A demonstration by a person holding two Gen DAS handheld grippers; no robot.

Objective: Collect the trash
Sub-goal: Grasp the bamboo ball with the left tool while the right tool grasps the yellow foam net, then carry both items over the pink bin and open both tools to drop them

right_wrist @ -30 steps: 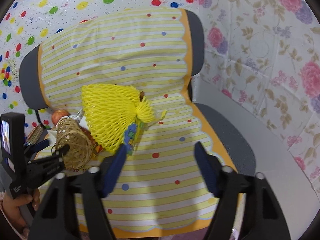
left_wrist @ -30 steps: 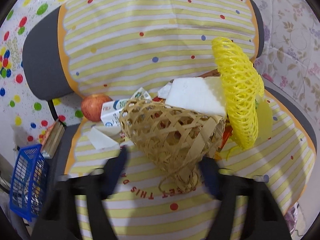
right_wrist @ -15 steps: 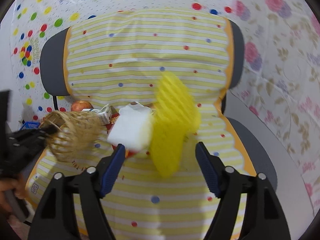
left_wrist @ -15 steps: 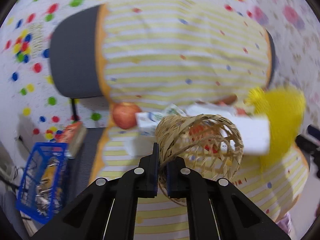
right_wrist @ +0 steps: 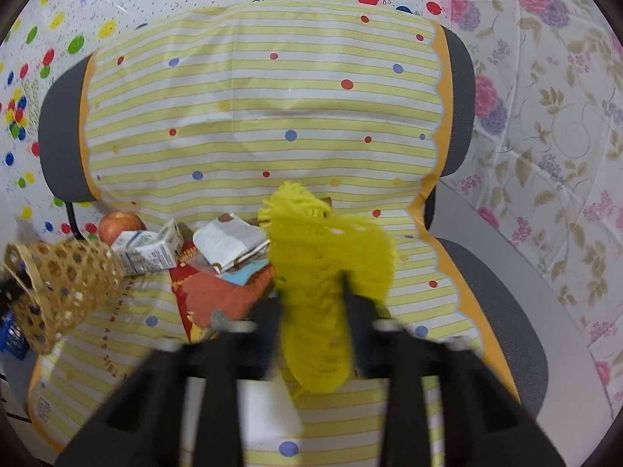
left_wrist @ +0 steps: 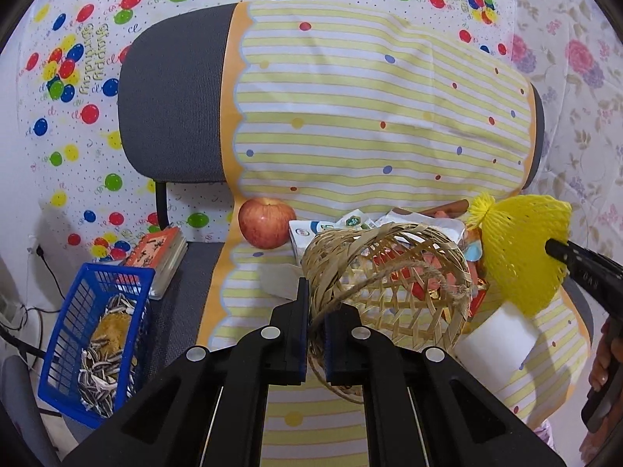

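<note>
— Left gripper (left_wrist: 315, 334): clamped nearly closed on the rim of the woven basket (left_wrist: 389, 284), held on its side with the mouth turned toward the litter. Probably tipped that way to serve as the bin.

— And the right gripper (right_wrist: 311, 303)?

— Closing around the yellow foam net (right_wrist: 327, 272), jaws still a little apart with the mesh bunched between them (blurred, so cannot tell how firm the grip is). Lifted just clear of the striped chair cover (right_wrist: 264, 116), likely bound for the basket.

— Rest of the trash?

— Heaped on the seat between the two tools: milk carton (right_wrist: 148, 251), crumpled white wrapper (right_wrist: 229, 241), red packet (right_wrist: 218, 295). Apple (left_wrist: 266, 222) against the backrest, beside the carton. White foam block (left_wrist: 502, 334) lying below the net.

— Anything else nearby?

— Blue crate (left_wrist: 97, 334) of seed husks at the seat's left edge, well apart from the heap.
</note>
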